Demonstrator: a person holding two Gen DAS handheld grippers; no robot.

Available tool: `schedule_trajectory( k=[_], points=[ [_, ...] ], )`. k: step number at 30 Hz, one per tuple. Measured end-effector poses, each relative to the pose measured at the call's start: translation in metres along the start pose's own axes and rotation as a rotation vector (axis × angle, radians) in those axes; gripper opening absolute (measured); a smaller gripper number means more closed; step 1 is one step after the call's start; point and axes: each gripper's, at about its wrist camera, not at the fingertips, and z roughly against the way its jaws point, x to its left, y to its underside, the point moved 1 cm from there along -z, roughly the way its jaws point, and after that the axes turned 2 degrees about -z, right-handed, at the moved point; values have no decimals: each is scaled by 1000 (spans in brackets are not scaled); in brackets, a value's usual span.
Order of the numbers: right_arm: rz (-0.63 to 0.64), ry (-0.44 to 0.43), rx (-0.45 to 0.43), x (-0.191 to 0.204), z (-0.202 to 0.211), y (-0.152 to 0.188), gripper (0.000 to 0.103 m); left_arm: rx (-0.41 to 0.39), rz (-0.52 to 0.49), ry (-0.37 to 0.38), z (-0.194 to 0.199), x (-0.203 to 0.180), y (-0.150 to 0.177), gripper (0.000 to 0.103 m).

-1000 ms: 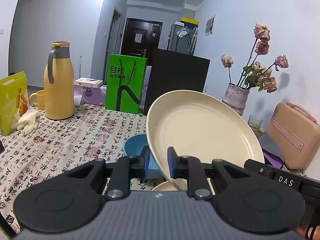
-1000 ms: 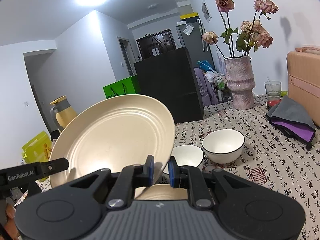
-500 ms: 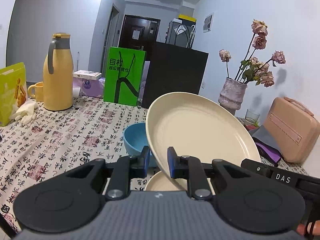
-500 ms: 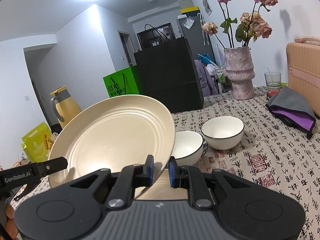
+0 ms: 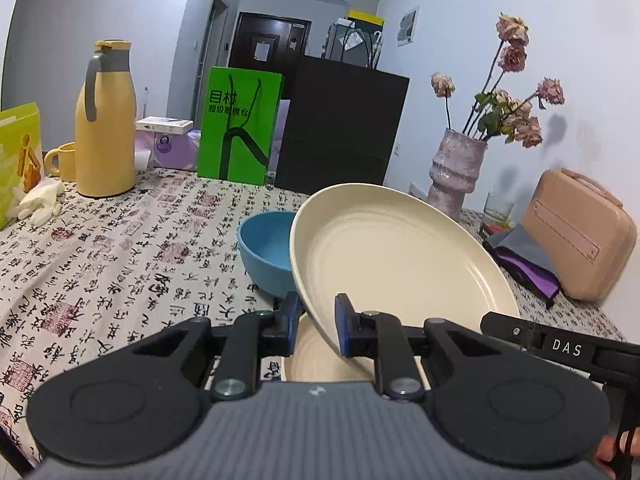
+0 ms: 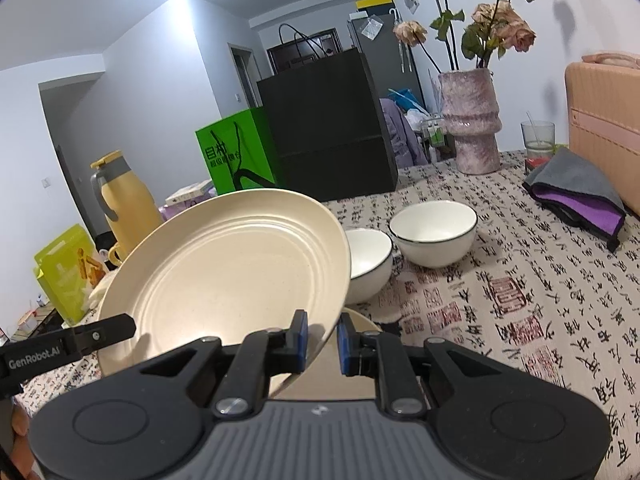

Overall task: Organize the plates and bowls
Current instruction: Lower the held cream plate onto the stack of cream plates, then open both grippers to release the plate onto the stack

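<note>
Plate [image 5: 396,252]: cream, round, ridged, tilted.
Left tongs [image 5: 317,324]: pinch its near rim.
Right tongs [image 6: 322,338]: pinch its opposite rim.
Second plate [image 5: 316,360]: flat, beneath both tongs.
Bowl [image 5: 266,252]: blue, smooth, beyond left tongs.

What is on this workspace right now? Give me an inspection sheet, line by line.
Surface: table under a cloth printed with calligraphy.
Job's things: cream plate held tilted above a second cream plate on the cloth; blue bowl beside it; two white bowls further off.
Clutter: yellow jug, yellow mug, white gloves, green bag, black bag, vase of dried flowers, glass, grey-purple cloth, pink case.
Grippers: left gripper and right gripper both have jaws shut on the held plate's rim, at opposite sides.
Cables: nothing seen.
Surroundings: room with dark door.
</note>
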Motion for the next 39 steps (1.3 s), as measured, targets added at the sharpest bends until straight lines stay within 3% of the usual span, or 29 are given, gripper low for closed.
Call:
schedule_trajectory(
  k=[28,39],
  points=[
    [4,58,116,-19,-16,32,15,162,-7,32,-28,3,42,20],
    [24,76,138,-19,-23,38,15,191,-12,24,-36,2,51,20]
  ],
)
